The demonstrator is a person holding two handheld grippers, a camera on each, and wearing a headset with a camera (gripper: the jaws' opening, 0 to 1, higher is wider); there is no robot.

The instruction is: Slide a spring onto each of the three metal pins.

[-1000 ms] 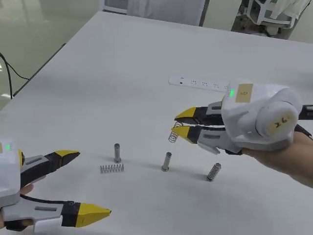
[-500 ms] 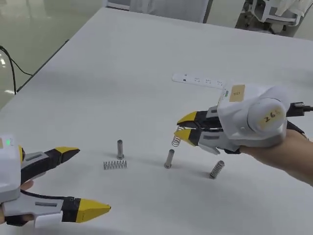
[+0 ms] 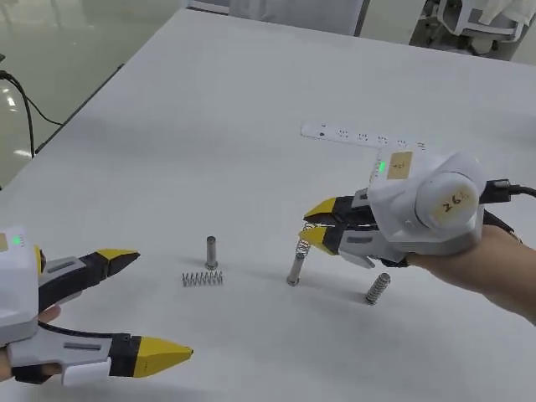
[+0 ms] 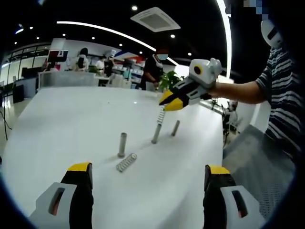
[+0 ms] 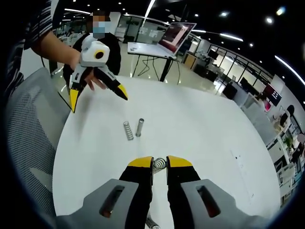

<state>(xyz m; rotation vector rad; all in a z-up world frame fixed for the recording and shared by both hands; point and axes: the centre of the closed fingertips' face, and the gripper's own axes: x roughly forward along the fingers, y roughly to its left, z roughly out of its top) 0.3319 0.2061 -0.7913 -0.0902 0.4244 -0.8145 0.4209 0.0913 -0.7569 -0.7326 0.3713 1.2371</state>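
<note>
While the spring [image 3: 303, 246] hangs pinched in the clenched tips of the right gripper [image 3: 308, 224], its lower end sits at the top of the middle pin [image 3: 294, 271] directly beneath. Touching or just shy, I can't tell. The second threading looks to be in hand; next it wants squaring up and lowering.

Under that gripper's body stands a sprung pin [image 3: 378, 289]. Out ahead of its tips is a bare pin [image 3: 212, 252], with a loose spring [image 3: 203, 279] lying beside it. The left gripper [image 3: 162, 303] waits spread and empty.

All this sits on a white tabletop [image 3: 209, 100] with a power strip [image 3: 360, 136] on it — beyond lies an open office with people [image 4: 153, 71].

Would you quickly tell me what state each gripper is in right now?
Left gripper: open, holding nothing.
Right gripper: shut on a spring.
</note>
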